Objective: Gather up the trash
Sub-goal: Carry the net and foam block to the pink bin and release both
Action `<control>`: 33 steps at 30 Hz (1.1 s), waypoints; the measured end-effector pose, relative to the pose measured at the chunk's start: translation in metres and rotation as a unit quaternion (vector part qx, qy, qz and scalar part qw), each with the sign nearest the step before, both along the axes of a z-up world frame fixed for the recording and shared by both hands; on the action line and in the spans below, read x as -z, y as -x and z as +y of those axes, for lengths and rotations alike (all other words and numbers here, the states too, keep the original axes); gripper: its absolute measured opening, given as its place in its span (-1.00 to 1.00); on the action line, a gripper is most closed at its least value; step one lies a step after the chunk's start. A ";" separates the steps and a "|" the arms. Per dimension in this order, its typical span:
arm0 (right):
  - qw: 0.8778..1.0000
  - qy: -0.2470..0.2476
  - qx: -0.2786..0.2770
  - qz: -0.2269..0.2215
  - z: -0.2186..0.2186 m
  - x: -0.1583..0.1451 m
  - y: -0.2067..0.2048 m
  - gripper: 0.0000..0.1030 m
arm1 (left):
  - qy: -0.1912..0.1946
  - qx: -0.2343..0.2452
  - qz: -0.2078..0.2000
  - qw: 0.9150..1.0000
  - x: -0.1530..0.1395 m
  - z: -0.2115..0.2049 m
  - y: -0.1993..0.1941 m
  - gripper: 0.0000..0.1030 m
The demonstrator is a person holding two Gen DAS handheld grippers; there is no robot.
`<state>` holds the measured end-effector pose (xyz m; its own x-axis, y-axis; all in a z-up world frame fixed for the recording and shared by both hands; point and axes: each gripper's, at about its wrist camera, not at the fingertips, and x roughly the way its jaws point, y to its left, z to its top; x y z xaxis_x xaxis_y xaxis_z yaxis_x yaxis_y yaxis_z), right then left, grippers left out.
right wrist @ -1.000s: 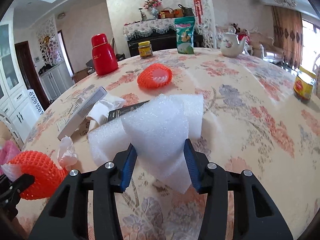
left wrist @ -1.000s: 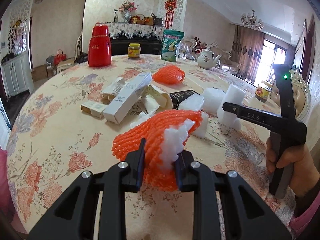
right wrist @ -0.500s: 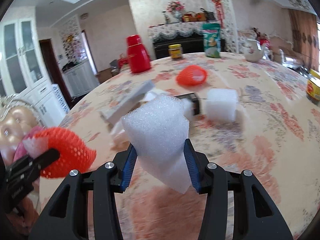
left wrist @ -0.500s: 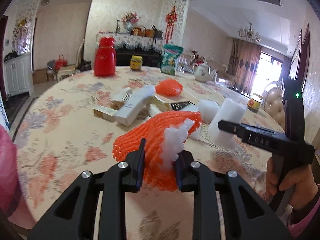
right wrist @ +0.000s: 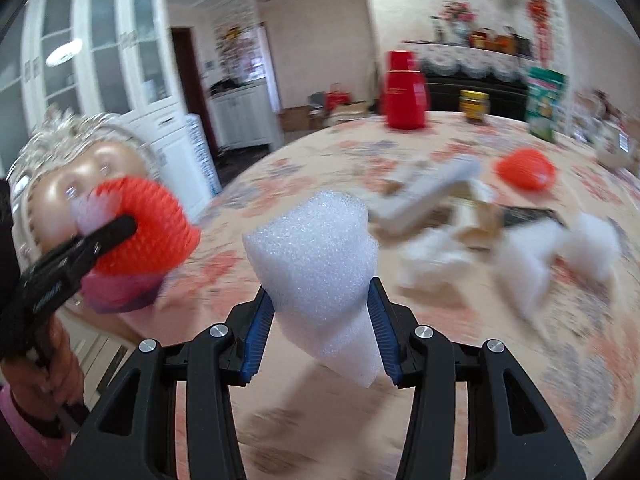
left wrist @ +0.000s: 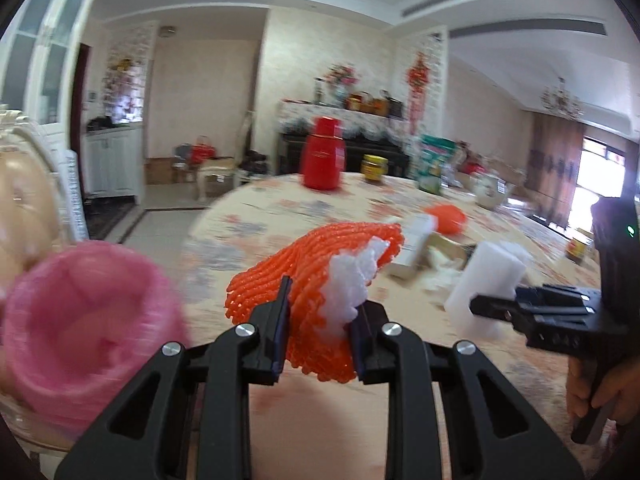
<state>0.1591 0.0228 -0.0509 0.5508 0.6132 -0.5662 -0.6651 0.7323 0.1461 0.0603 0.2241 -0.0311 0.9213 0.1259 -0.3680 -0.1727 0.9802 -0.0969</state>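
The left gripper is clamped on an orange foam fruit net stuffed with white tissue, beside a pink bag at nine o'clock, while the right gripper squeezes a white foam block above the floral table.

Round floral-cloth table: red plastic thermos at 12 o'clock, orange foam net and white cardboard box at 2.
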 end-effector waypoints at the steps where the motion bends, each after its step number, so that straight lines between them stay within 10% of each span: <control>1: 1.000 -0.001 -0.017 -0.001 0.012 -0.001 0.003 -0.12 | -0.002 -0.016 -0.001 1.000 -0.002 0.012 0.005 -0.51; 11: 0.989 -0.026 -0.146 0.003 0.130 -0.012 0.026 -0.12 | -0.050 -0.119 0.020 0.991 -0.008 0.098 0.042 -0.50; 30: 0.967 -0.041 -0.253 0.019 0.294 -0.007 0.020 -0.08 | 0.023 -0.210 0.056 0.976 0.014 0.229 0.054 -0.41; 33: 0.968 -0.024 -0.248 0.016 0.300 0.001 0.018 0.04 | 0.006 -0.229 0.061 0.971 0.015 0.230 0.054 -0.16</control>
<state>0.1411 0.3232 -0.0516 0.1649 0.8237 -0.5426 -0.9278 0.3162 0.1981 0.0067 0.4545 -0.0466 0.7189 0.5078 -0.4746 -0.6017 0.7966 -0.0590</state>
